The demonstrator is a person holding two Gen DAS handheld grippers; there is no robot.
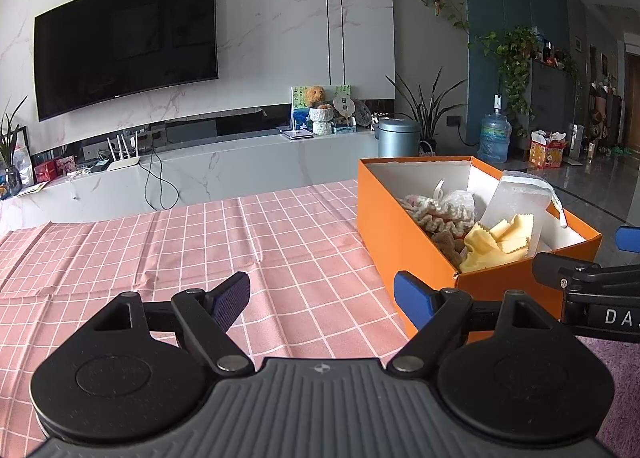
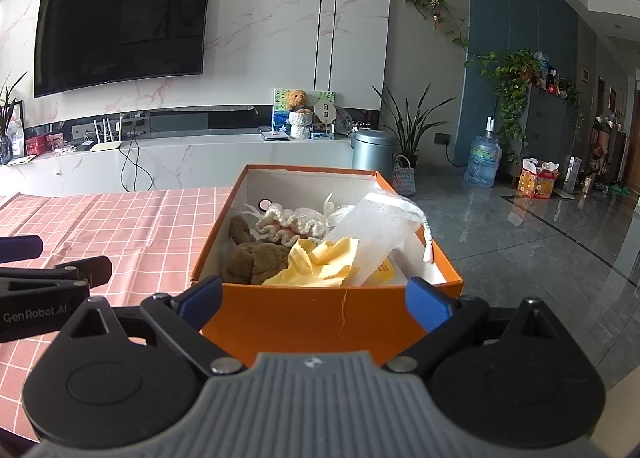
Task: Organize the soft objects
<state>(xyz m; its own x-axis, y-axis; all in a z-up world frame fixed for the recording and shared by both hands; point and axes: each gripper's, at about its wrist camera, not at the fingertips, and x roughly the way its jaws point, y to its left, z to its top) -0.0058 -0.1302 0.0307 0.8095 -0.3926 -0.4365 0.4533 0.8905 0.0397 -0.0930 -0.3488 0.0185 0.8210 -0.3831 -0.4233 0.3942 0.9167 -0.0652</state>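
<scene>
"GenRobot.AI" lettering on left tongs (image 1: 322, 300), both left and right tongs (image 2: 314, 298) wide apart, empty, near orange box (image 2: 320, 314).

Left tongs (image 1: 322, 300): held low and level, fingers spread wide apart, nothing gripped between them. Blue pads (image 1: 412, 300) seen at the fingertips, the left one turned edge-on, its ribbed face showing. Black linkage arms are splayed outward from the grey ribbed body.

Right tongs (image 2: 316, 304): likewise held level, fingers spread wide, nothing clamped. Blue pads (image 2: 428, 304) are angled outward on both sides.

The two tools are held side by side: the right tongs are glimpsed at the right edge of the left wrist view, the left tongs at the left edge of the right wrist view. No hand or sleeve is seen.
</scene>
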